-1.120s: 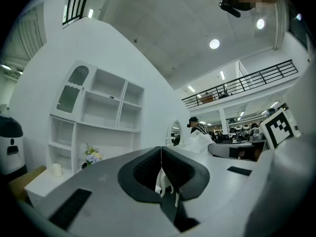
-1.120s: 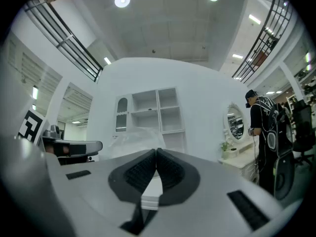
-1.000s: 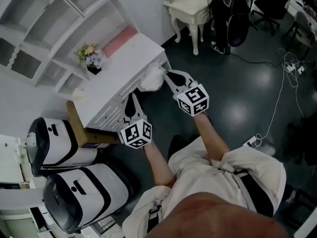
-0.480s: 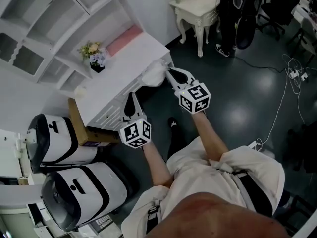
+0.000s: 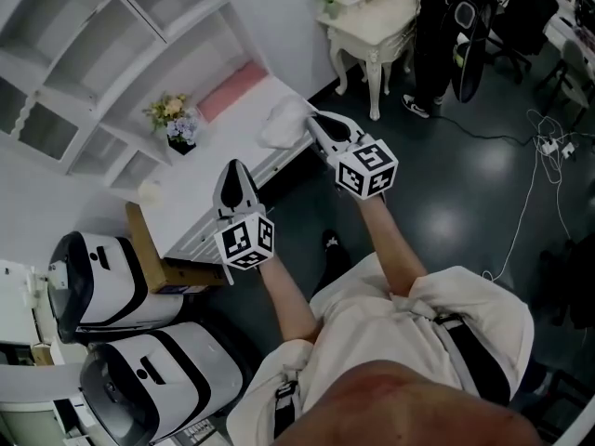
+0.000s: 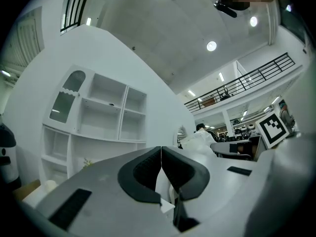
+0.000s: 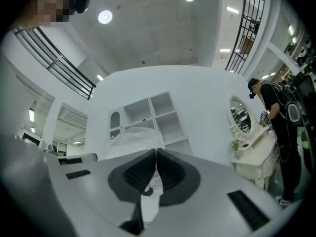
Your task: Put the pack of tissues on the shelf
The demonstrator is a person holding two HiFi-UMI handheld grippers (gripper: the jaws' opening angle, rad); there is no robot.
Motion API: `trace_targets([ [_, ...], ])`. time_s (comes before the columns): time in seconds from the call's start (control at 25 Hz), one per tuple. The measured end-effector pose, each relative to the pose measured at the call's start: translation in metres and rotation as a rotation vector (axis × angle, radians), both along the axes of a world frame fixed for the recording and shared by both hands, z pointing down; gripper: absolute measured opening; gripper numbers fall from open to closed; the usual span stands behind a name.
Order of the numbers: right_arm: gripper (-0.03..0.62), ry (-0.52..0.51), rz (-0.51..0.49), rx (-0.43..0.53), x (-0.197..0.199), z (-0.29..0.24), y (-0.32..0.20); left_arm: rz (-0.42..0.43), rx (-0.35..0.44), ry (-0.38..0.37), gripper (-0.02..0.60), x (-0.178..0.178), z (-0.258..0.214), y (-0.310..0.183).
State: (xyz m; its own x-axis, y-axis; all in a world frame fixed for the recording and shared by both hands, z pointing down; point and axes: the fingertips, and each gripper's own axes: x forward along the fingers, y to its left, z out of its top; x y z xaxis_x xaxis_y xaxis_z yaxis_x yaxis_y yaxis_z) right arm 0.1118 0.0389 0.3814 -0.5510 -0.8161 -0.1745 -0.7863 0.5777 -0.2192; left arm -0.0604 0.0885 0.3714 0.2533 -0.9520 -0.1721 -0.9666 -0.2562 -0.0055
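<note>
One tall white shelf unit (image 5: 112,54) with open compartments fills the upper left of the head view, standing behind a white cabinet top (image 5: 218,151) that runs diagonally toward the centre. Two rounded white-and-black machines (image 5: 102,282) sit at the lower left, beside a cardboard box (image 5: 153,258) wedged against the cabinet's end. At the top centre an ornate cream side table (image 5: 372,21) stands on the dark floor, with a person in dark clothes (image 5: 437,35) just to its right and cables (image 5: 544,128) trailing at the far right. The right gripper (image 5: 310,119), reaching in from the frame's centre, has its jaws pressed together on the thin wrapper of the pack of tissues (image 5: 284,124). The white pack lies at the gripper's tip over the near end of the cabinet top, below the shelf unit; whether it rests on the surface cannot be told. The right gripper view shows the pack bulging just past the closed jaws. The left gripper (image 5: 232,165), lower and to the left over the cabinet's front edge, has its jaws together with nothing between them. A small pot of flowers (image 5: 175,124) and a pink strip (image 5: 228,91) sit farther back on the cabinet top.
</note>
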Motion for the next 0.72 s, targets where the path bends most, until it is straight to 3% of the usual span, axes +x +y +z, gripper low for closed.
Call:
trace_targets([
  [0.72,0.070,0.103,0.008,-0.018,-0.022,0.000,-0.133,0.028,0.009,0.040,0.011,-0.017,-0.012,-0.149],
])
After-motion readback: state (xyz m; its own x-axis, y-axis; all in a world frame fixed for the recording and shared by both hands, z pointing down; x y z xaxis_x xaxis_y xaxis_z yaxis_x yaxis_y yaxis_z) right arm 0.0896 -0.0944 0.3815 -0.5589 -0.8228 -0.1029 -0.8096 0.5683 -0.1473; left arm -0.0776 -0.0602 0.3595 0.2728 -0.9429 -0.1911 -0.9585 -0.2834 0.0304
